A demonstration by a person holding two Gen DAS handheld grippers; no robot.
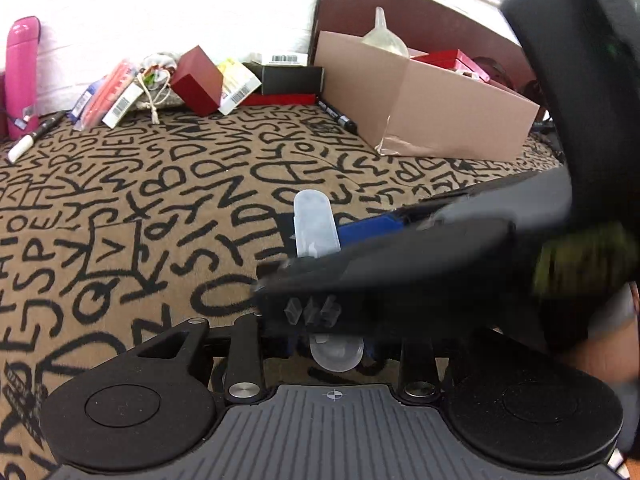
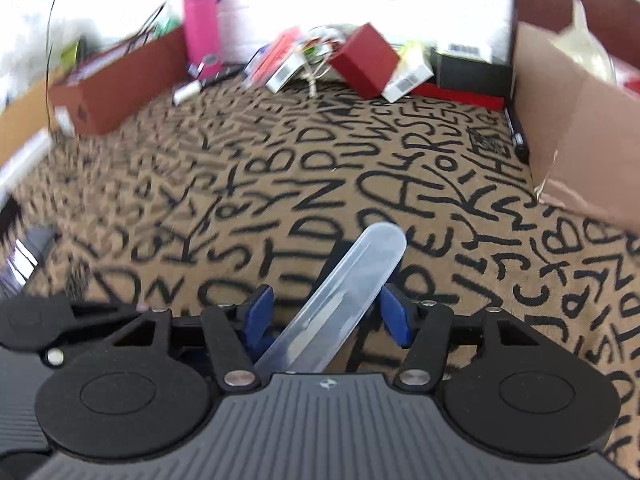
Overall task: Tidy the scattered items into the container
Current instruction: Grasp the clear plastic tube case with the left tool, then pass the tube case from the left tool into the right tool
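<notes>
A clear plastic case (image 2: pixel 340 292) hangs slanted above the letter-print cloth (image 2: pixel 360 168). My right gripper (image 2: pixel 326 304) is shut on it, with blue pads (image 2: pixel 394 312) against its sides. In the left wrist view the same case (image 1: pixel 314 224) sticks up past the right gripper, one of whose blue pads (image 1: pixel 368 226) shows beside it. That gripper's black body crosses my left gripper (image 1: pixel 326 320) and hides its fingers. The case's near end lies by the left gripper's base. The cardboard box (image 1: pixel 440 120) stands at the back right, holding a funnel (image 1: pixel 386 36) and a red box.
Along the back wall lie a red box (image 1: pixel 198 80), a black box (image 1: pixel 292 80), packets, a cloth pouch, a pink bottle (image 1: pixel 22 76) and two markers (image 1: pixel 338 116). A long red-brown box (image 2: pixel 116 84) stands at the left in the right wrist view.
</notes>
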